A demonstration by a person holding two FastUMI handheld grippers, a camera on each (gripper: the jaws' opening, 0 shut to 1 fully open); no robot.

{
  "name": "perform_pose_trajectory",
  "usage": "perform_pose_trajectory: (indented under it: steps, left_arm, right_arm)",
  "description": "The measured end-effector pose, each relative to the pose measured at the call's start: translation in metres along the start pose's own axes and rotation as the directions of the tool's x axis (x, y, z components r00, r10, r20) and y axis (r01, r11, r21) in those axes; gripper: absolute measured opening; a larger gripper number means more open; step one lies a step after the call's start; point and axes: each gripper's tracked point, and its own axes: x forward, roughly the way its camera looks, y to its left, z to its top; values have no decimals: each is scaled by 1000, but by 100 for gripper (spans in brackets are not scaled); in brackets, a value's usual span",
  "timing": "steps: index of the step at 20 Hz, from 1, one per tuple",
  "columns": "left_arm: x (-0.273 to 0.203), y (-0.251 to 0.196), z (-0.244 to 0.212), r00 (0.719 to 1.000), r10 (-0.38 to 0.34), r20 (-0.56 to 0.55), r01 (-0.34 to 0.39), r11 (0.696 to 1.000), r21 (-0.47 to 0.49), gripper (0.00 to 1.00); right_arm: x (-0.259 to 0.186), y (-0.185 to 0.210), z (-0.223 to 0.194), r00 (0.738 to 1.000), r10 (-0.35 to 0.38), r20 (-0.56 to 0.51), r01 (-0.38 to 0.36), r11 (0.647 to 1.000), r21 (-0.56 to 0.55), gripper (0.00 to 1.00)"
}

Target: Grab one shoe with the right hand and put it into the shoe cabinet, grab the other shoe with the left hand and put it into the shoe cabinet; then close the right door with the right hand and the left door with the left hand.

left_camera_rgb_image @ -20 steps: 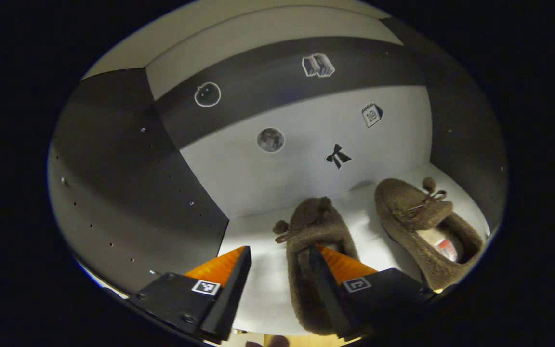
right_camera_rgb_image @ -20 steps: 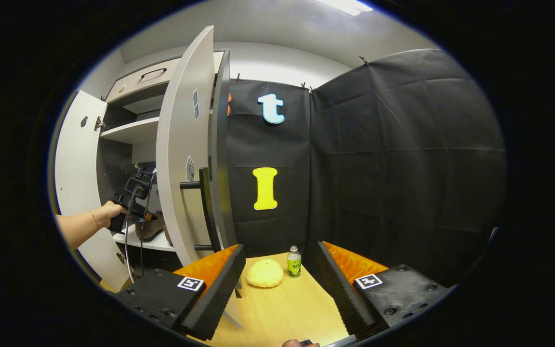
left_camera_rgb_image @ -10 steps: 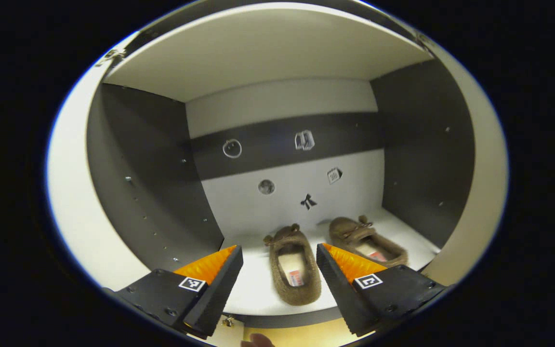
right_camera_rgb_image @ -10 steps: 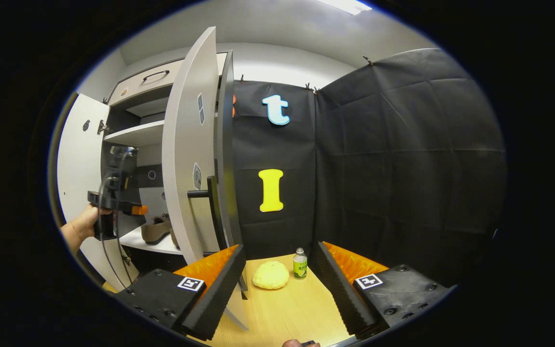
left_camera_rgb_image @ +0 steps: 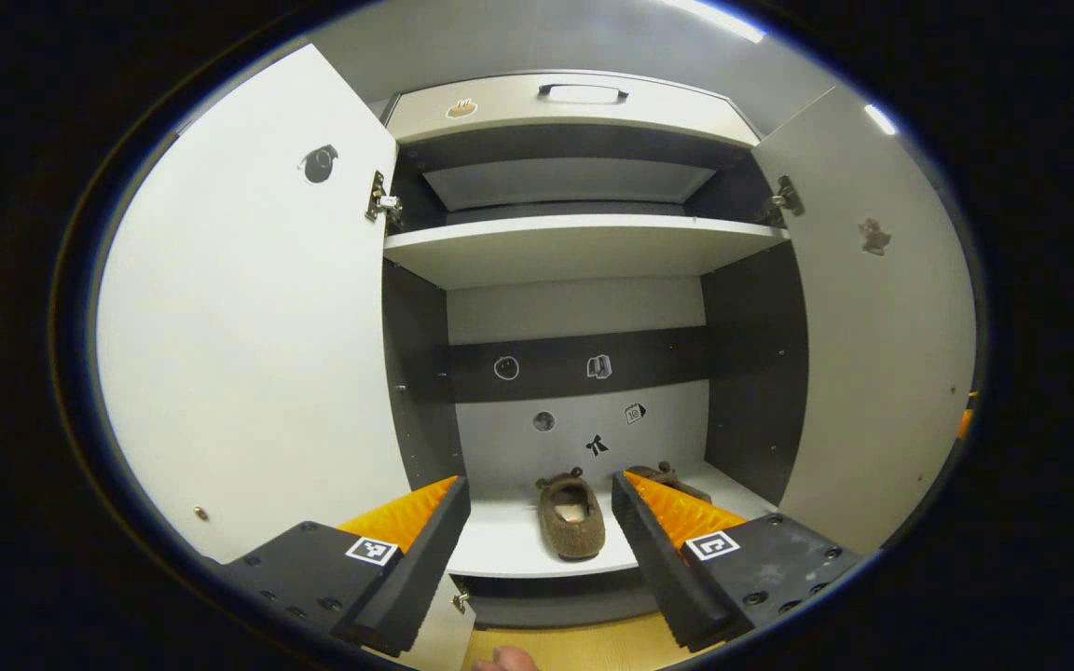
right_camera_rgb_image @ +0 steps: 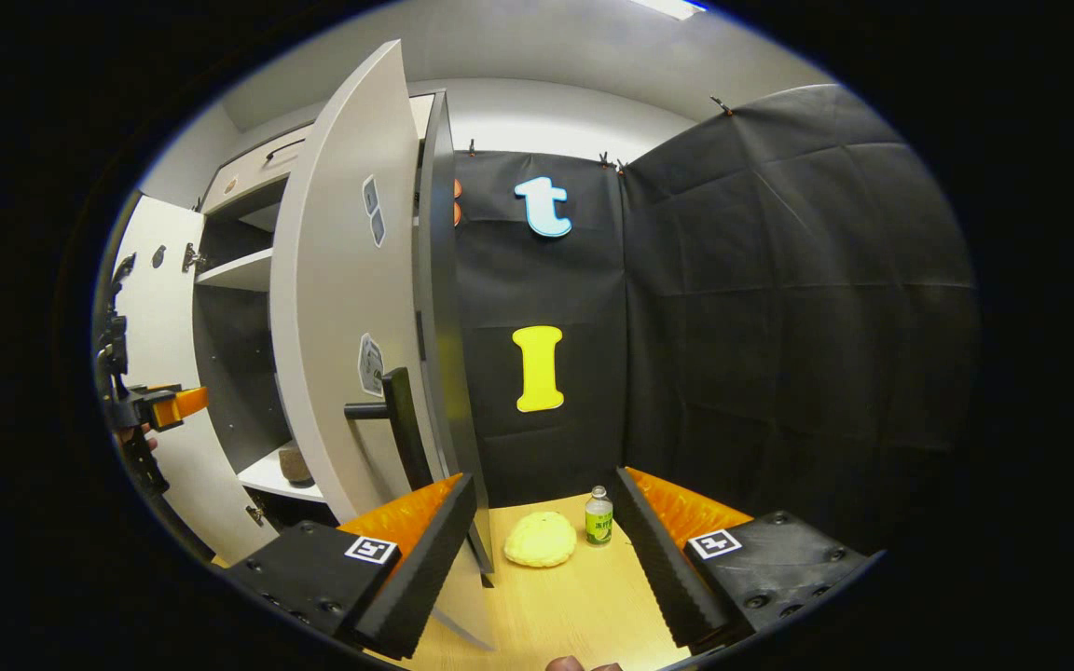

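Shoe cabinet (left_camera_rgb_image: 584, 247) stands with both doors swung wide; left door (left_camera_rgb_image: 248, 317) and right door (left_camera_rgb_image: 873, 317) flank its dark interior. On the cabinet's lower shelf (left_camera_rgb_image: 509, 545) a brown fuzzy shoe (left_camera_rgb_image: 571, 518) lies toe toward the back wall; second shoe (left_camera_rgb_image: 672, 477) beside it, partly hidden behind a finger. Left gripper (left_camera_rgb_image: 540, 550) hangs outside the cabinet front, fingers spread, gripping nothing. Right gripper (right_camera_rgb_image: 544, 559) is off to the cabinet's right side over a wooden floor (right_camera_rgb_image: 574, 606), fingers likewise spread and empty, near the right door's black handle (right_camera_rgb_image: 397, 424). Yellow sponge-like lump (right_camera_rgb_image: 540, 539) and small green-labelled bottle (right_camera_rgb_image: 598, 517) sit beyond it.
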Motion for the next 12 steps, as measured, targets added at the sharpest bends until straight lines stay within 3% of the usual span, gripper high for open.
perform_pose_trajectory:
  steps: [4, 9, 12]
  left_arm:
    - [-50, -2, -13, 1000, -23, -15, 23, 999, -32, 96]
    - [-97, 12, -29, 1000, -18, -8, 18, 1000, 25, 96]
    - [-121, 10, -37, 999, -49, -10, 49, 999, -20, 96]
  right_arm:
    - [3, 9, 3, 1000, 13, -7, -13, 1000, 8, 98]
    - [2, 9, 3, 1000, -26, 2, 26, 1000, -11, 97]
    - [0, 11, 5, 998, -59, 22, 60, 998, -33, 97]
